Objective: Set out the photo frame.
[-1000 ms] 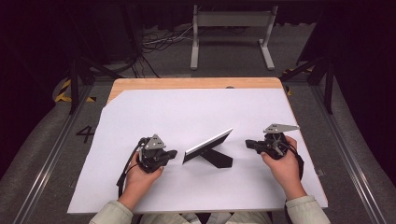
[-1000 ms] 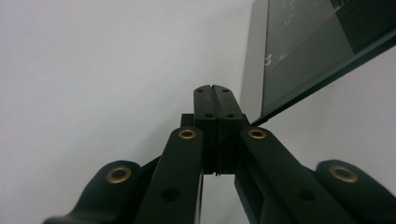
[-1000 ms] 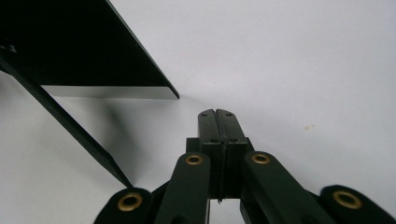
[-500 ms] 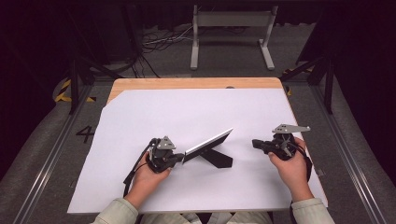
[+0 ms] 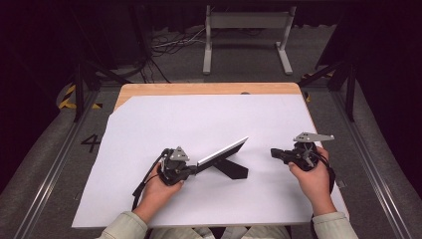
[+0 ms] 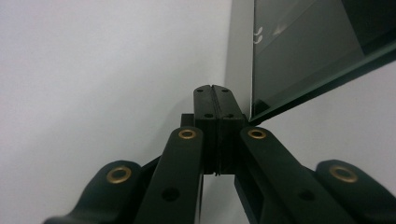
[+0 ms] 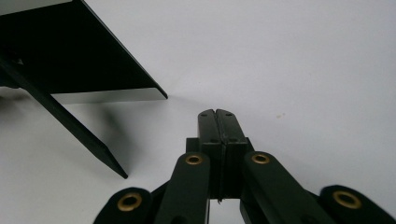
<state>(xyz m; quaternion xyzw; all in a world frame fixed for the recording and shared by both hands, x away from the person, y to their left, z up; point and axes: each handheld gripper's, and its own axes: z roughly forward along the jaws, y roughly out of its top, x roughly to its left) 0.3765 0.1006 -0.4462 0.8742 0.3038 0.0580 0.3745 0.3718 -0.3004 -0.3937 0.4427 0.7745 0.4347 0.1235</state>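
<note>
Jaws of the left gripper (image 5: pixel 191 170) are pressed together on nothing, their tips at the near end of the mirror (image 5: pixel 222 152), touching it or just short of it; judging by that, it is set to nudge or steady the panel rather than pinch it. One mirror stands tilted on its one black prop (image 5: pixel 232 169) in the middle of the white sheet (image 5: pixel 149 124), which keeps the glass facing up. Off to the side, well apart, the right gripper (image 5: pixel 274 152) is likewise pressed together and empty, pointing toward the mirror as if waiting. Two grippers, two hands.
</note>
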